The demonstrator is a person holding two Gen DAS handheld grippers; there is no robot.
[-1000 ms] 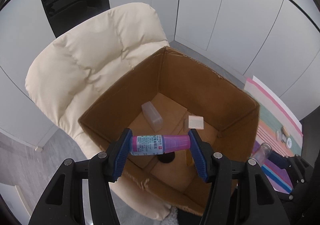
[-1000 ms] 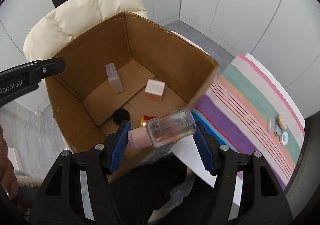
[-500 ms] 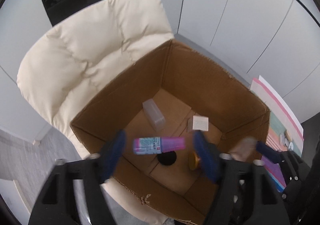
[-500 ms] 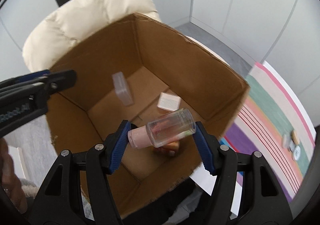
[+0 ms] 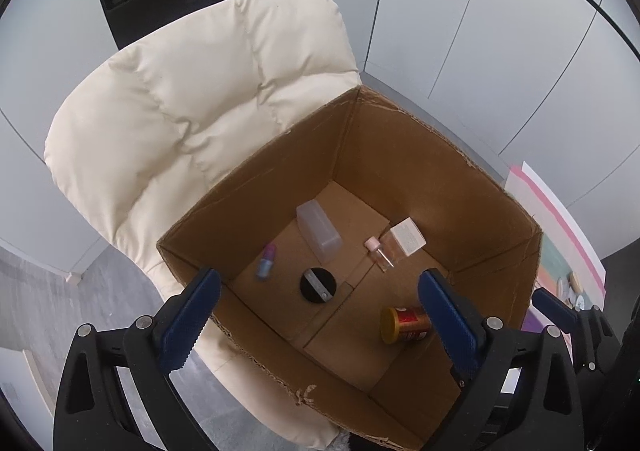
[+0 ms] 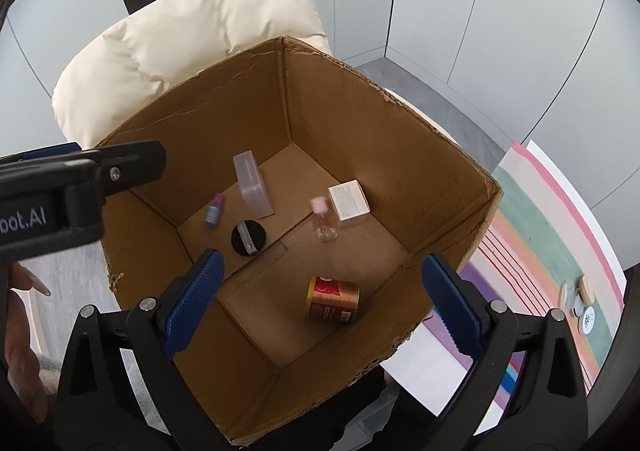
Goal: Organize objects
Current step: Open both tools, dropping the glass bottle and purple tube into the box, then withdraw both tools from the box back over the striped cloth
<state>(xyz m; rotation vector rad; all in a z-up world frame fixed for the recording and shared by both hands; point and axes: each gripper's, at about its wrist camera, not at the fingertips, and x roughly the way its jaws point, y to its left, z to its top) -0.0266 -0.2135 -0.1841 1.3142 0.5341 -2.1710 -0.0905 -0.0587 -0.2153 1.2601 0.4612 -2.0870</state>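
Note:
A brown cardboard box stands open on a cream chair. On its floor lie a small pink-capped bottle at the left and a clear bottle with a pale pink cap beside a white carton. My left gripper hovers over the box's near rim. Its jaws are opening and nothing is between them. My right gripper hangs above the box, its jaws also opening with nothing between them.
Also in the box are a frosted plastic case, a black round lid and a red-gold can. The padded chair back rises behind. A striped mat with small round items lies at the right.
Both grippers opened. The pink-capped bottle left the left gripper and the clear bottle left the right one, and both now lie on the box floor.

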